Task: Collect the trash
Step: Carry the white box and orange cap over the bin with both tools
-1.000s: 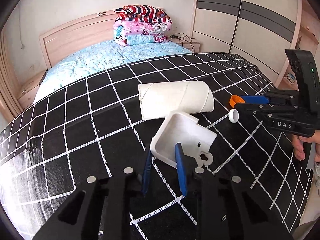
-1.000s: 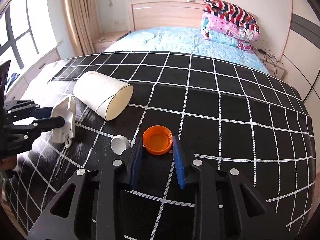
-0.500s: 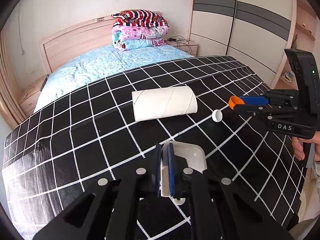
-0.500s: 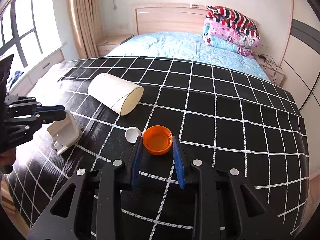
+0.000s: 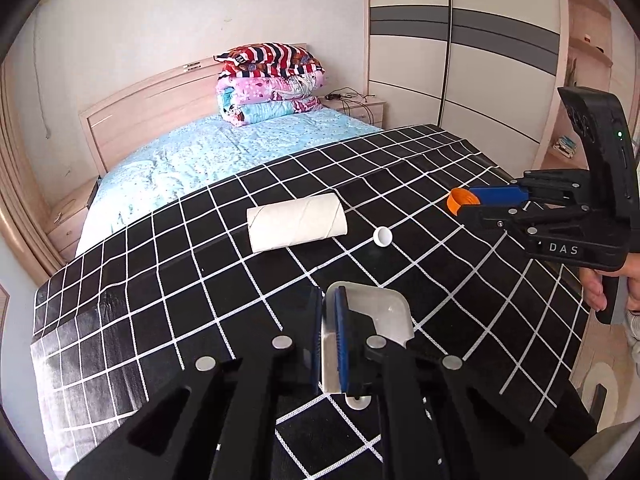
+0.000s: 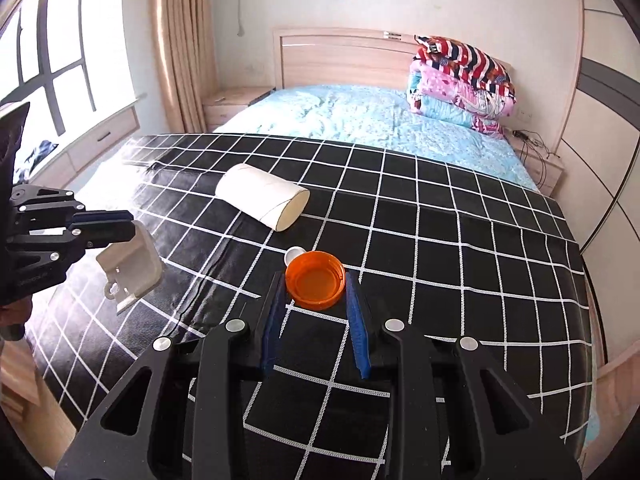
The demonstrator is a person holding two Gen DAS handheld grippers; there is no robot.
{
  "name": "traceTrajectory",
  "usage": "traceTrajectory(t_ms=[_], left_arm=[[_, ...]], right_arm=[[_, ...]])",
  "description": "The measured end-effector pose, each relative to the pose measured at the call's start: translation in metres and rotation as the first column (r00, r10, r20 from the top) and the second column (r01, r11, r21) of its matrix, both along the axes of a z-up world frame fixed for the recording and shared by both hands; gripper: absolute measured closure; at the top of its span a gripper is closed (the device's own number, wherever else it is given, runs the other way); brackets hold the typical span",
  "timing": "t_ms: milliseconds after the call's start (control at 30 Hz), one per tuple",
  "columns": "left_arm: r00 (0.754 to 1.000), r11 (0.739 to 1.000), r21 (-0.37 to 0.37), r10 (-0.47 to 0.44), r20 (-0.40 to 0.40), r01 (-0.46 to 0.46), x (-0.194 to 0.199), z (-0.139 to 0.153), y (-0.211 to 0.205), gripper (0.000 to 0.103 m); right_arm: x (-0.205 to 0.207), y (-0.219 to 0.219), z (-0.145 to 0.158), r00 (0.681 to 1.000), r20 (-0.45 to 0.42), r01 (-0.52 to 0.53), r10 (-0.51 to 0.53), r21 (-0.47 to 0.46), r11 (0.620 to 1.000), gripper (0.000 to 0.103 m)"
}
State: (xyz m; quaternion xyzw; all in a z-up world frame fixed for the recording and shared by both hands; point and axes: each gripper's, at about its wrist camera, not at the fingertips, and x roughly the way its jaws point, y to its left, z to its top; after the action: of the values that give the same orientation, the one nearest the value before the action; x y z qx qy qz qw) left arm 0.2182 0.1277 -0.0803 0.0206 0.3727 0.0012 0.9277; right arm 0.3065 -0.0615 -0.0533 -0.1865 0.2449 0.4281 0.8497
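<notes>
My left gripper is shut on one wall of a white plastic tray and holds it above the black checked cloth; the left gripper and tray also show in the right wrist view. My right gripper is shut on an orange bottle cap, lifted off the cloth; the cap shows in the left wrist view too. A white cardboard tube lies on its side on the cloth. A small white cap lies just right of the tube.
The black cloth with white grid lines covers the foot of a bed with a light blue sheet. Folded quilts are stacked at the headboard. A wardrobe stands at the right, a window and curtain at the left.
My left gripper closed on the white tray's wall and lifted it up and back from the tube. My right gripper lifted the orange cap up and away from the small white cap.
</notes>
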Motion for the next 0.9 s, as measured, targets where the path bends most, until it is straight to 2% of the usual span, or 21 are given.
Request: traceTrajectory(t_ms=[267,467,600,767,900], left_arm=[[0.999,1.000,0.016,-0.019,0.033,0.019,-0.033,0.019,-0.021,0.097],[0.998,0.998,0.043,-0.044,0.038,0.042,-0.058,0.024,-0.043,0.097],[0.996,0.997,0.018,-0.069,0.049,0.068,-0.074,0.026,-0.054,0.097],[0.994,0.995,0.026,-0.094,0.052,0.093,-0.093,0.026,-0.072,0.097],[0.993,0.994,0.017,-0.105,0.048,0.104,-0.105,0.022,-0.084,0.097]], right_arm=[[-0.040,-0.017,0.008,0.997,0.077,-0.028,0.030,-0.018,0.999,0.073],[-0.063,-0.032,0.007,0.995,0.087,-0.045,0.045,-0.009,0.999,0.073],[-0.081,-0.042,0.006,0.994,0.090,-0.064,0.064,-0.002,0.998,0.073],[-0.110,-0.050,0.002,0.986,0.124,-0.108,0.109,-0.019,0.994,0.073],[-0.129,-0.057,-0.006,0.983,0.116,-0.143,0.145,-0.029,0.989,0.073]])
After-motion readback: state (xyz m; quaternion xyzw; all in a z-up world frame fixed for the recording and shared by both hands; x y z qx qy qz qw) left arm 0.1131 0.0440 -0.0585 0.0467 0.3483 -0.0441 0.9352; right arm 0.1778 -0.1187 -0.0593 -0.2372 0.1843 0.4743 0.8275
